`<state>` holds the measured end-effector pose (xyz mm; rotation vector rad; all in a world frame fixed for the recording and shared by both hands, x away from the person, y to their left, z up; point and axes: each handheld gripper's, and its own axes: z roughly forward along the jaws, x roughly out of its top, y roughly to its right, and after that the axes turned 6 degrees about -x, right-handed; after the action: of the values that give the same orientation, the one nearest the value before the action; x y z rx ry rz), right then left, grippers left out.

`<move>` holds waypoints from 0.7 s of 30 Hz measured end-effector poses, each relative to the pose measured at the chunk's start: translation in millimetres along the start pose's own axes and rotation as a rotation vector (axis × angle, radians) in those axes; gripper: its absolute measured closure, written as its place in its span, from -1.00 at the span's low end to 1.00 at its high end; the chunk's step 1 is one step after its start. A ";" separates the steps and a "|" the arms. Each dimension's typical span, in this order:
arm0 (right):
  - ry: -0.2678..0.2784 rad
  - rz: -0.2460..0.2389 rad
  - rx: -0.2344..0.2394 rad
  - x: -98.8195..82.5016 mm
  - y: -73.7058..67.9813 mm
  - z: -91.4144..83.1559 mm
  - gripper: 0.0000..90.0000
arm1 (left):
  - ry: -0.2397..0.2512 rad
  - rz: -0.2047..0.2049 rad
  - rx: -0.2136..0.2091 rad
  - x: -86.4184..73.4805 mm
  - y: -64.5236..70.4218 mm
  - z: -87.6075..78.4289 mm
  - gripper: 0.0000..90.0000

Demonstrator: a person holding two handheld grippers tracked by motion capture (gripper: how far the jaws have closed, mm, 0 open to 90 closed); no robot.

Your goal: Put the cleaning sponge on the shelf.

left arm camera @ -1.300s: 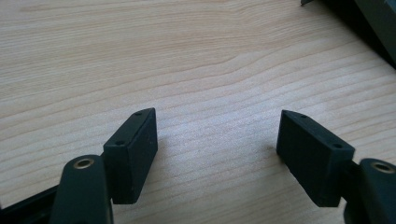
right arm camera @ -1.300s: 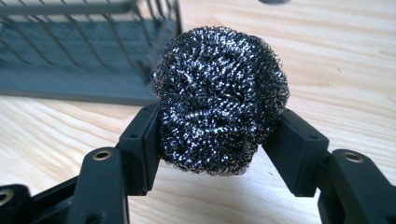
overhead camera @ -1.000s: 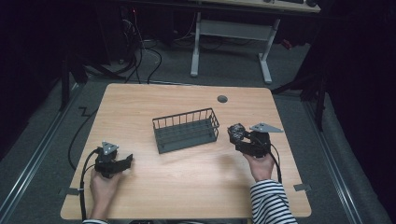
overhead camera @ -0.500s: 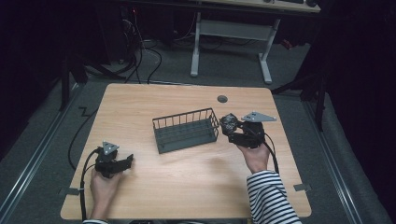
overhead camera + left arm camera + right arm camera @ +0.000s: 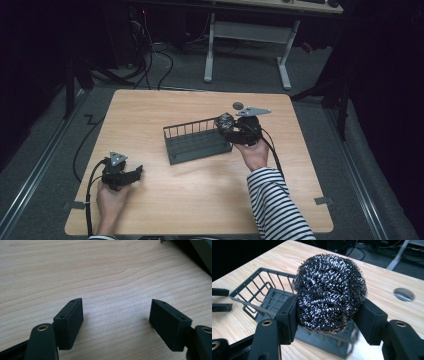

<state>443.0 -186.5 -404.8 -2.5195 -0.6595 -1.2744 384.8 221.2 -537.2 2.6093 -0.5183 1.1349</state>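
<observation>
Steel wool (image 5: 329,293) sits pinched between the pads of my right gripper (image 5: 329,320), hovering at the right end of the wire basket (image 5: 196,142). Carrying is the step in hand, I judge; next I need it over the basket's inside before loosening. My left gripper (image 5: 116,320) gapes empty on the table (image 5: 165,200).

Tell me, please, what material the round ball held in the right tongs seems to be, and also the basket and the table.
The ball looks like a steel-wool scourer: tangled, curly thin wire with bright glints. The basket seems to be metal wire with a matte dark grey coating, judged from its thin straight bars; it could be plastic. The table shows pale wood grain, perhaps only a laminate.
</observation>
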 end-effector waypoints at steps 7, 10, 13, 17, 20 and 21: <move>-0.078 -0.024 0.014 7.2 -9.0 31.2 -0.10 | 0.000 0.000 0.000 0.0 0.0 0.0 -0.38; -0.121 -0.026 0.010 8.9 -12.5 43.0 -0.11 | 0.006 -0.010 -0.011 -0.2 -1.5 -0.4 -0.39; -0.145 -0.020 0.008 11.0 -14.7 51.8 -0.11 | 0.008 -0.014 -0.016 -0.3 -2.0 -0.6 -0.38; -0.171 -0.033 0.005 12.8 -17.8 61.2 -0.12 | 0.006 -0.010 -0.012 -0.2 -1.5 -0.4 -0.38; -0.190 -0.037 0.002 12.4 -20.0 66.6 -0.12 | 0.006 -0.009 -0.011 -0.2 -1.3 -0.3 -0.38; -0.198 -0.038 0.001 12.1 -20.1 68.4 -0.12 | 0.005 -0.008 -0.010 -0.2 -1.2 -0.3 -0.38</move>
<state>487.1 -137.9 -435.1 -2.6672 -0.7530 -1.0432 385.0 222.4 -537.2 2.5971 -0.5107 1.1337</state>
